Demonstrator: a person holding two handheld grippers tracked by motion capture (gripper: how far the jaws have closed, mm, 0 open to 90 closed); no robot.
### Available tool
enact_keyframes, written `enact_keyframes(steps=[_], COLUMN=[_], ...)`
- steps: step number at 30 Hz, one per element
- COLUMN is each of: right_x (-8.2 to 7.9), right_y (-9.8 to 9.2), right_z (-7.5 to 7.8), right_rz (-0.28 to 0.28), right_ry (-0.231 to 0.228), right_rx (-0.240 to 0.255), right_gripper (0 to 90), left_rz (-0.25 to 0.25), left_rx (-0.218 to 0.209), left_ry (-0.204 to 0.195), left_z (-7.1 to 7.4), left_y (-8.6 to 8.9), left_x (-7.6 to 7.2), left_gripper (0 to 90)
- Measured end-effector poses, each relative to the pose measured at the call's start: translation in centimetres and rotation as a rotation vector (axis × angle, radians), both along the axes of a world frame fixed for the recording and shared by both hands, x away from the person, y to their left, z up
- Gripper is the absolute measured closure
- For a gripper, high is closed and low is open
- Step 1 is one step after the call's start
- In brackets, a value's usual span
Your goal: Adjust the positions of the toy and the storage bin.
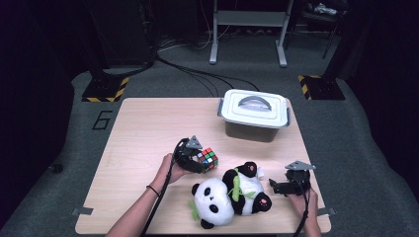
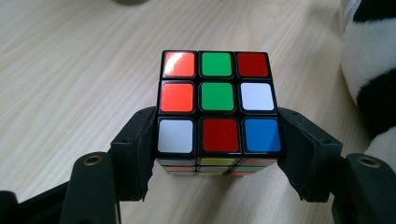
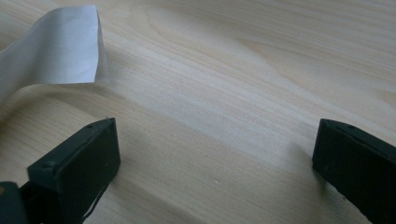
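Looking down from the high view, the cube point(image 1: 209, 158) is seen on the table point(image 1: 143, 128), left of the panda point(image 1: 231, 195) and well in front of the lidded bin point(image 1: 254, 114); the left gripper point(image 1: 196, 163) is set against it from the left, while the right gripper point(image 1: 274, 186) rests near the table's right edge, just beside the panda. In the left gripper view, the cube point(image 2: 219, 109) is clamped between the two pads point(image 2: 140, 144) at its nearer, lower row, each pad pressed flat on an opposite side face, and its base appears to rest on the wood. A light, rigid body is judged here: hard plastic with glossy stickers, so some slipperiness is expected, and the layers can twist if the squeeze falls off centre. A hold lower on the sides, square across the middle layer, is judged safest, with flat faces matched to flat pads; the present grip is nearer one edge, so tilting on the lift is possible. In the right gripper view, the jaws stand wide apart over bare wood with nothing between them, and a white tag point(image 3: 60, 51) lies at the upper left.
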State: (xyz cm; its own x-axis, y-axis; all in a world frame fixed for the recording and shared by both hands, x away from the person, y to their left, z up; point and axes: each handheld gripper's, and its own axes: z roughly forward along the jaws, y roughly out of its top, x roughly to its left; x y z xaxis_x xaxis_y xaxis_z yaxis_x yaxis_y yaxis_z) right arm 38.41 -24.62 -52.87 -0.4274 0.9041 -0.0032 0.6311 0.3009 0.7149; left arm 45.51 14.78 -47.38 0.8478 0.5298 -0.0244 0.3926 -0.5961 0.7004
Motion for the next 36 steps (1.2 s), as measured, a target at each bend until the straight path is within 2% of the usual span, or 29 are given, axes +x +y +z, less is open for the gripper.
enact_keyframes(steps=[14,21,35,36], right_x=[0.0,0.0,0.0,0.0], right_y=[0.0,0.0,0.0,0.0], right_z=[0.0,0.0,0.0,0.0], right_rz=[-0.001,-0.002,-0.002,-0.002], right_ry=[0.001,0.001,0.001,0.001], right_rx=[0.003,0.006,0.005,0.005], right_gripper=[0.2,0.3,0.4,0.4], left_rz=[0.072,0.119,0.246,0.263], left_rx=[-0.021,-0.026,-0.037,-0.048], left_ry=[-0.022,-0.039,-0.045,-0.044], left_z=[1.9,2.4,2.8,2.8], left_y=[2.5,4.1,9.1,9.4], left_x=[-0.6,-1.0,-2.2,-2.3], left_gripper=[34.5,34.5,34.5,34.5])
